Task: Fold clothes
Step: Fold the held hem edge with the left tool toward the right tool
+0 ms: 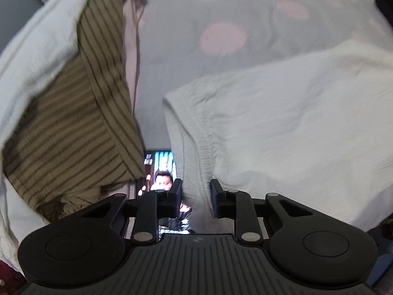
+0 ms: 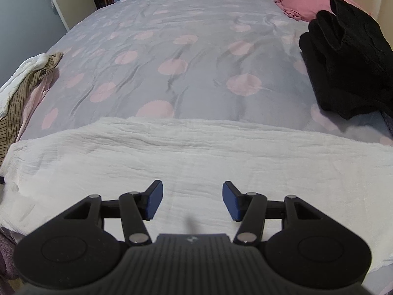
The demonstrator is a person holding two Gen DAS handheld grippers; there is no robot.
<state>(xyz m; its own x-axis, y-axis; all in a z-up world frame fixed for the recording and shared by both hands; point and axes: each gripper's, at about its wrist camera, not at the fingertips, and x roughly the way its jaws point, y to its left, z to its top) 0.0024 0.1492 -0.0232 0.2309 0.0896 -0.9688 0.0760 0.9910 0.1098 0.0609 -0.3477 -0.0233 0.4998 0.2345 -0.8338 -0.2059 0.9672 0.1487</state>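
White crinkled garment (image 2: 196, 152) lay across the lower frame on a polka-dot bedspread (image 2: 196, 49); soft and light, best taken at its elastic edge (image 1: 205, 152), which the left gripper (image 1: 196, 198) pinched while the right gripper (image 2: 192, 201) hovered, jaws wide.

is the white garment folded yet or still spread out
Still spread: the white garment lies in one wide layer across the near edge of the bed. The left tongs grip its elastic hem; the right tongs hang open above it.

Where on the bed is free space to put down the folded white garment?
The polka-dot cover is bare between the striped pile at the left edge and the black clothes on the right, beyond the white garment. Both side edges are crowded.
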